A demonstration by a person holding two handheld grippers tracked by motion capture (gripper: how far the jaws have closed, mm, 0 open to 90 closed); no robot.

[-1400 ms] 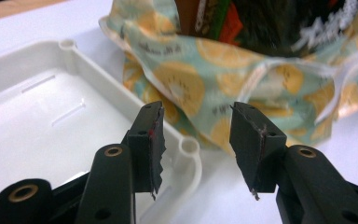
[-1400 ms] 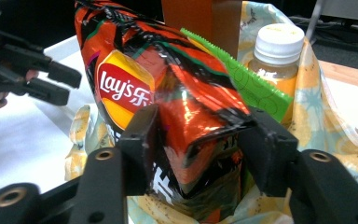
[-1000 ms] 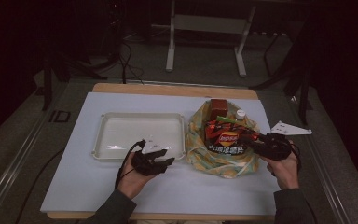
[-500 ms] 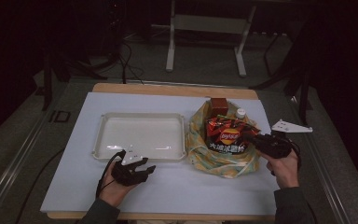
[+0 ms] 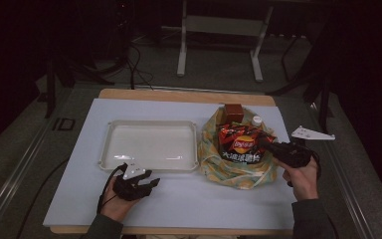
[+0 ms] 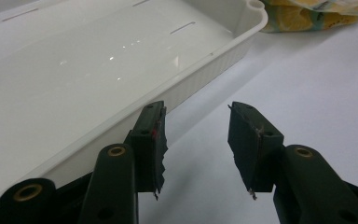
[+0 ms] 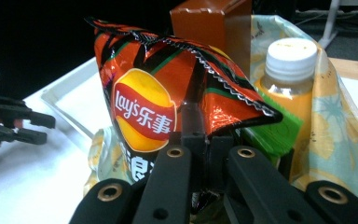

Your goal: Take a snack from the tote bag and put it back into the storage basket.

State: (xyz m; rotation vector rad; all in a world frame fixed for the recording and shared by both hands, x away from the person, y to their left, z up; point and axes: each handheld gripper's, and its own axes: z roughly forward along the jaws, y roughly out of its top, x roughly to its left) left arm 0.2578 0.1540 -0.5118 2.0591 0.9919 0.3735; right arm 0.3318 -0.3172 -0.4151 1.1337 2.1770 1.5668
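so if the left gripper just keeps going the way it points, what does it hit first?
Likely nothing soon. The left gripper, jaws open, aims along bare table beside the white tray; the yellow patterned bag lies farther ahead. The left jaw runs close to the tray wall, depth unclear.

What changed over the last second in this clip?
The left gripper drew back from the white tray's front edge toward the person, jaws open. The right gripper stayed shut on the Lay's chip bag in the patterned bag; tray and bag unmoved.
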